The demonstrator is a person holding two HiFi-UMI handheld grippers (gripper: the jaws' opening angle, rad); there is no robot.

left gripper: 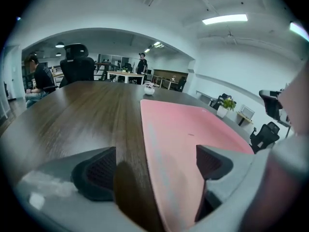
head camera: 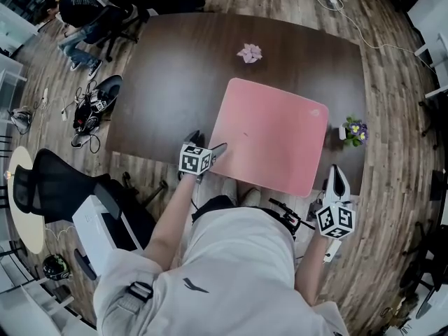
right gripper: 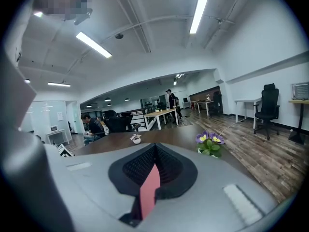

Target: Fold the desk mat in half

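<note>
A pink desk mat (head camera: pixel 273 135) lies flat on the dark wooden table (head camera: pixel 175 68), its near edge reaching past the table's front. My left gripper (head camera: pixel 208 142) is at the mat's near left corner, open wide. In the left gripper view the mat's left edge (left gripper: pixel 149 144) runs between the two fingers (left gripper: pixel 94 173), and neither pad touches it. My right gripper (head camera: pixel 337 173) hovers just right of the mat's near right corner, apart from it. Its jaws (right gripper: pixel 153 153) are shut, and only a pink sliver shows in the slit between them.
A crumpled pink-white paper ball (head camera: pixel 249 52) lies on the far side of the table. A small pot of purple flowers (head camera: pixel 355 130) stands near the right edge. A black office chair (head camera: pixel 49 180) is at my left. A person (head camera: pixel 80 9) sits at the far left corner.
</note>
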